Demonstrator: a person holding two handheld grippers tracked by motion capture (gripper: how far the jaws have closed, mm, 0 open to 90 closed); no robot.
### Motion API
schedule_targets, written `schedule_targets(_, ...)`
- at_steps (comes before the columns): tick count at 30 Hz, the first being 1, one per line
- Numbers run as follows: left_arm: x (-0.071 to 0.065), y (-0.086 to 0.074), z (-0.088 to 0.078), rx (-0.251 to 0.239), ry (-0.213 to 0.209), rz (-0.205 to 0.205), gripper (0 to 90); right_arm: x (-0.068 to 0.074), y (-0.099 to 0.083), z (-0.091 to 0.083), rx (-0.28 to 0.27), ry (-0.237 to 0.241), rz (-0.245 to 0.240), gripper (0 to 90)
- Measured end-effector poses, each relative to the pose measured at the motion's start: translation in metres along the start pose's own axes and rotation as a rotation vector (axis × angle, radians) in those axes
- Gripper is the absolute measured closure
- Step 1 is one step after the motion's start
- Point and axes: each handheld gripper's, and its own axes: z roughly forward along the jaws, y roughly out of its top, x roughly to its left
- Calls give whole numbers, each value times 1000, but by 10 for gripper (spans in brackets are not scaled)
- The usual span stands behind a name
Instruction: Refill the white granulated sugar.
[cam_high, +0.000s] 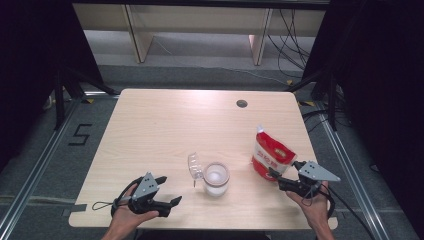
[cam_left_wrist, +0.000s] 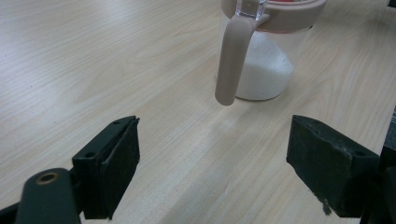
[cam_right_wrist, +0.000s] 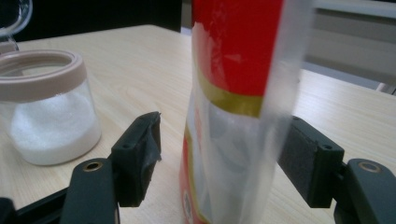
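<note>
We see the red bag (cam_right_wrist: 233, 116) standing between the spread jaws of our right hand-held gripper (cam_right_wrist: 219, 154), pads not pressing it.

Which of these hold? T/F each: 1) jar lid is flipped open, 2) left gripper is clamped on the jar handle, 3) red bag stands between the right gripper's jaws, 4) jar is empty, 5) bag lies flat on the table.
1) The jar has its clear lid flipped open: true.
2) The left gripper is clamped on the jar handle: false, it is open, short of the handle.
3) The red bag stands between the right gripper jaws: true.
4) The jar is empty: false, it holds white grains.
5) The bag lies flat: false, it stands upright.
</note>
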Motion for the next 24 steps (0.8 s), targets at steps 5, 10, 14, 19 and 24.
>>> schedule_targets(5, 0, 0, 0, 3, 4, 0, 168, 0, -1, -15, 4, -33, 56, 334)
schedule_targets(10, 0, 0, -1, 4, 7, 2, 168, 2, 2, -32, -15, -70, 57, 331)
schedule_targets(14, -1, 0, 0, -5, 4, -2, 168, 6, 0, -43, 4, -76, 49, 321)
schedule_targets(19, 0, 0, 0, 0, 5, -2, 168, 16, 1, -52, 31, -85, 40, 324)
schedule_targets(24, 1, 0, 0, 1, 2, 1, 168, 22, -1, -59, 29, -85, 51, 323)
